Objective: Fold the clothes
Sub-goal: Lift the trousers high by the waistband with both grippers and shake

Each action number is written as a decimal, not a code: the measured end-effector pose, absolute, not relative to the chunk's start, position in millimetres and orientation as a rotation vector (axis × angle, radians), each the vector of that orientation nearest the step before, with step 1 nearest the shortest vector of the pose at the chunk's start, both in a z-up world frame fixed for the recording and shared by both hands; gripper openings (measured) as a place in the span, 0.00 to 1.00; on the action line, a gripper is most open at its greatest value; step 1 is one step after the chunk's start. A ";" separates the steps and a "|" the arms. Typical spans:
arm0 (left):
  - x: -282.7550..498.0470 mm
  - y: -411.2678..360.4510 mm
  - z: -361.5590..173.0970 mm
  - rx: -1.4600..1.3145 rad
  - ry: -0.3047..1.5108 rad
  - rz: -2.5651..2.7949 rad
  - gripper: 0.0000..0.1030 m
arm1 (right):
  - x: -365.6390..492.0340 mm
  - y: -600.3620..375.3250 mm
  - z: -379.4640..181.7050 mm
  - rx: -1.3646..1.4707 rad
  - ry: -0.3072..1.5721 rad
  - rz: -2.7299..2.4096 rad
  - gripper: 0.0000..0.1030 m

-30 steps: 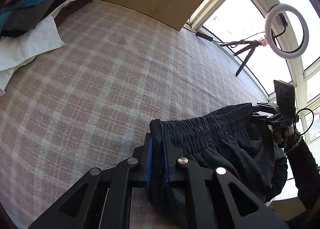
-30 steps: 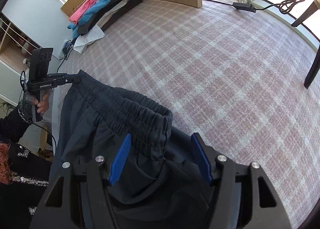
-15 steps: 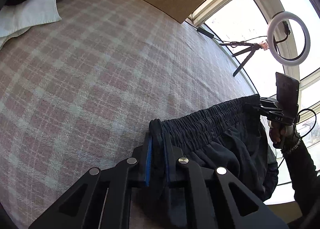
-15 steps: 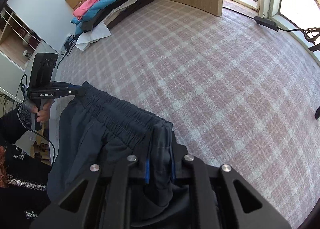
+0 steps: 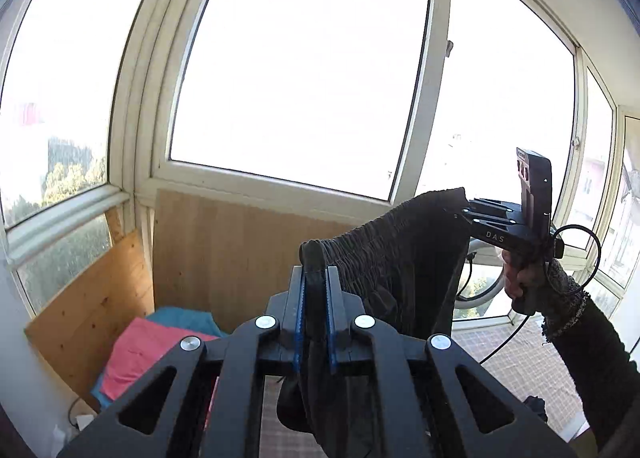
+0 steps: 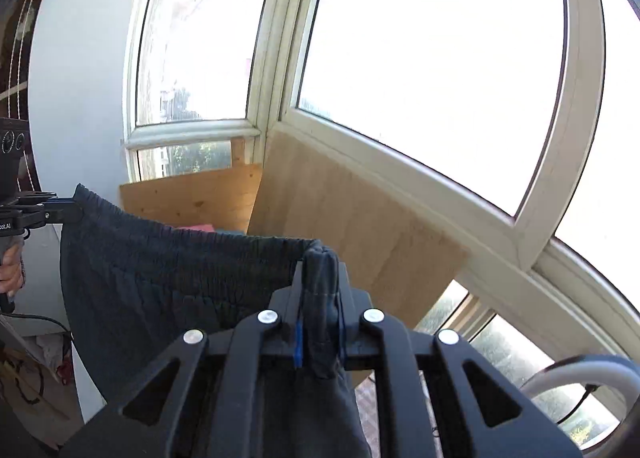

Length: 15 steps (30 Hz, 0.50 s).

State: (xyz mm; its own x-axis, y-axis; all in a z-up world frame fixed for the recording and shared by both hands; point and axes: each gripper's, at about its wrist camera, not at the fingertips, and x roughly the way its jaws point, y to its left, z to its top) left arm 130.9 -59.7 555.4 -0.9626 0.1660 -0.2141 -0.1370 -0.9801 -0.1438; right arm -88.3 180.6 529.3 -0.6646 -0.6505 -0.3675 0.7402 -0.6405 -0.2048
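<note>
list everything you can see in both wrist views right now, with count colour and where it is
shorts: one, dark grey, held up in the air by the elastic waistband, stretched between both grippers
clothes pile: one, pink over blue, low by the wooden boards
wooden boards: two, light brown, leaning under the windows
windows: several, cream frames, filling the background
ring light: one, white, bottom right of the right wrist view
plaid cover: one, pink and white, below
left gripper: one, black with blue pads, shut on the waistband
right gripper: one, black, shut on the waistband's other end
</note>
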 end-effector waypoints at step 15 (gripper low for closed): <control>252.3 179.2 539.9 -0.507 -0.026 2.544 0.08 | 34.8 370.3 608.6 0.102 0.276 -2.293 0.10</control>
